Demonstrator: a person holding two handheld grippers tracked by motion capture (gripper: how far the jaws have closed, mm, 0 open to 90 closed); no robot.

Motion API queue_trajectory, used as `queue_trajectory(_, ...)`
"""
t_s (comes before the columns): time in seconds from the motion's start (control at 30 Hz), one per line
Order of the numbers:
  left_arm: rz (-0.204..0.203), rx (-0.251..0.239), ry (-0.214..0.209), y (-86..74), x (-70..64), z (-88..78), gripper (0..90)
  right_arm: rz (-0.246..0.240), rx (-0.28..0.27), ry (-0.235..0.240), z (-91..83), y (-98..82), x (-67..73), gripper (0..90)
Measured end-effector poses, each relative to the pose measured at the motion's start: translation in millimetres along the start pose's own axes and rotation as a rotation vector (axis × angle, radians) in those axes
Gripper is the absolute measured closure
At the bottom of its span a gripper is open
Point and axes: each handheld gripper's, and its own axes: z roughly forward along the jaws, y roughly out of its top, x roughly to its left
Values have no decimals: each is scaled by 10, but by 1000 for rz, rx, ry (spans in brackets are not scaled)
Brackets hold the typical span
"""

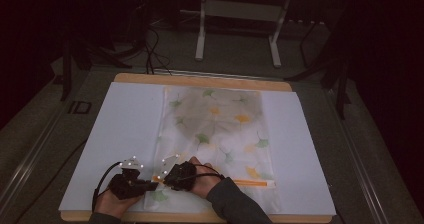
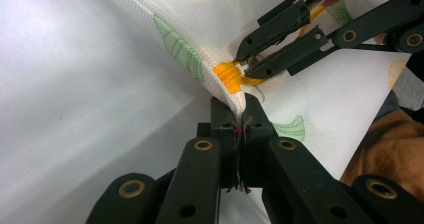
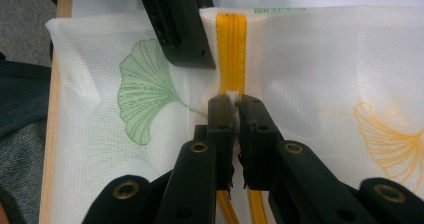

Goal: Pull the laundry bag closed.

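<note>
Zipper pull [image 3: 231, 95] pinched in right claw [image 3: 235, 109].

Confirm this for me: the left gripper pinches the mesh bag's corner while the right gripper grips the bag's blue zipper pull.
Not quite: the zipper is yellow-orange, not blue, as the right gripper view shows. The rest holds: the left gripper pinches the mesh bag at its corner, and the right gripper grips the pull.

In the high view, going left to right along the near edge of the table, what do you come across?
Bare white sheet → left gripper, shut on the mesh bag's corner → right gripper, shut on the zipper pull → orange zipper → bare white sheet again.
</note>
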Motion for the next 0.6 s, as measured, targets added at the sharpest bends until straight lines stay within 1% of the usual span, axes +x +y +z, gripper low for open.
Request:
queue_trajectory(0.2,8,-4,1,0,-7,-14,877,-3,11,-5,-28,-22,12,847)
queue_trajectory(0.6,7,-14,0,-5,-8,-26,878,-2,26,-6,-66,-79,4,847)
